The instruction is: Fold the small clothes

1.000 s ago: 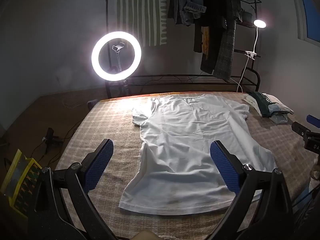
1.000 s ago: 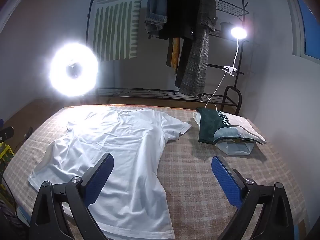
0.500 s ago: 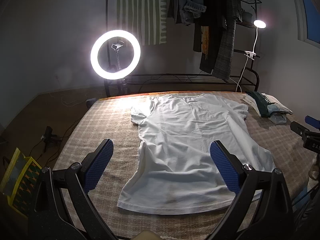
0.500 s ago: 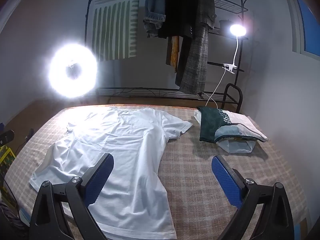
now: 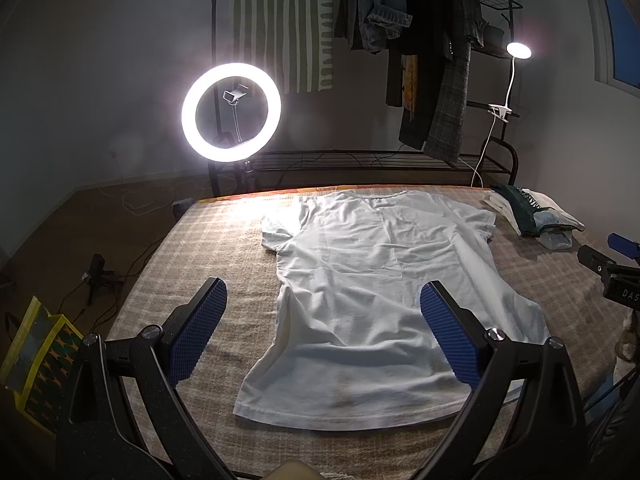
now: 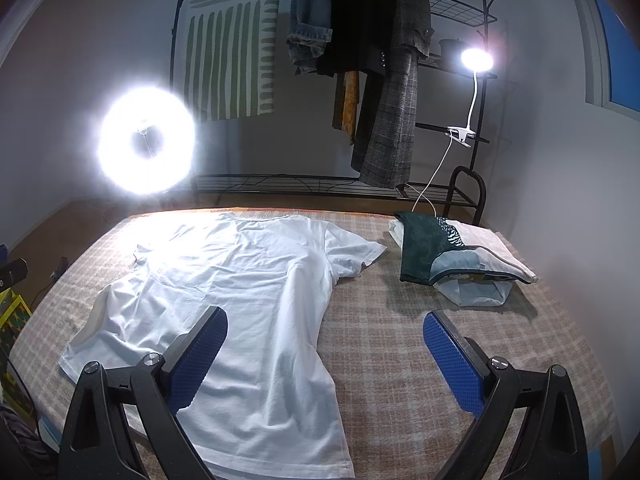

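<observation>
A white T-shirt (image 5: 384,300) lies spread flat, collar toward the far edge and hem toward the near edge, on a bed covered with a checked blanket (image 5: 200,264). Both short sleeves are laid out to the sides, and the body shows only soft wrinkles, with a faint darker mark near the hem. Nothing is folded yet, so by my reading the step in hand is the first fold.

The left tongs (image 5: 324,332) hover above the hem end with their blue pads wide apart, holding nothing. The right tongs (image 6: 326,356) hang over the shirt's right side and the bare blanket beside it, also wide apart and empty.

To do the fold well, each pair of tongs should probably pinch one side edge, one near the hem corner and one near the sleeve or shoulder, gripping only the cloth and not the blanket beneath. Lifting low and carrying the edge across in one even sweep should keep the crease straight; smoothing the wrinkles in the middle first would help the layers lie flat.

To the right, well apart from the shirt, a small pile of folded clothes (image 6: 452,256) rests on the blanket. Beyond the bed stand a ring light (image 5: 231,112), a clip lamp (image 5: 519,51) and a clothes rack (image 5: 420,40) with hanging garments.
</observation>
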`<state>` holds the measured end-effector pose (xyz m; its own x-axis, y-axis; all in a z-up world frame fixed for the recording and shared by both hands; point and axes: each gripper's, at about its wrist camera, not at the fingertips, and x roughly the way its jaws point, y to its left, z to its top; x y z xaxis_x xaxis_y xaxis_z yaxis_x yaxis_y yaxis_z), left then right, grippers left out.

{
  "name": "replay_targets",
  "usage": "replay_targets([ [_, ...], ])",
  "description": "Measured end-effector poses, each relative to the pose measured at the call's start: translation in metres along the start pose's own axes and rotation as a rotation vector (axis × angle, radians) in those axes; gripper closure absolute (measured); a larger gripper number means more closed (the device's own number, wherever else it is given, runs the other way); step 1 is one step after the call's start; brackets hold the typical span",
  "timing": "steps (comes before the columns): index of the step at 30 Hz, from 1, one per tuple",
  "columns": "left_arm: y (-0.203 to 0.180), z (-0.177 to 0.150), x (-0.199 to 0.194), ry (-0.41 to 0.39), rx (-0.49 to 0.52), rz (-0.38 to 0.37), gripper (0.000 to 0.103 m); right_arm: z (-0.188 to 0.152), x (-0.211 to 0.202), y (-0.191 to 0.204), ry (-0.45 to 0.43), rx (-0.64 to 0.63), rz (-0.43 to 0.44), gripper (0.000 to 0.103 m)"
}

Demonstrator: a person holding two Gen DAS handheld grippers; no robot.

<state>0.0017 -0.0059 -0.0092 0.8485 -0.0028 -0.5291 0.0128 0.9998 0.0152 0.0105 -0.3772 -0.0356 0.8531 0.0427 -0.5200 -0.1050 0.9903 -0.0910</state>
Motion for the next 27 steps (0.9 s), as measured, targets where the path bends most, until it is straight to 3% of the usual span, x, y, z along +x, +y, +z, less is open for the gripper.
replay_targets([
  [27, 0.0011, -0.0004, 0.0002, 0.000, -0.002, -0.003, 0.004, 0.0008, 0.0010, 0.0005, 0.002, 0.000, -0.001, 0.003],
])
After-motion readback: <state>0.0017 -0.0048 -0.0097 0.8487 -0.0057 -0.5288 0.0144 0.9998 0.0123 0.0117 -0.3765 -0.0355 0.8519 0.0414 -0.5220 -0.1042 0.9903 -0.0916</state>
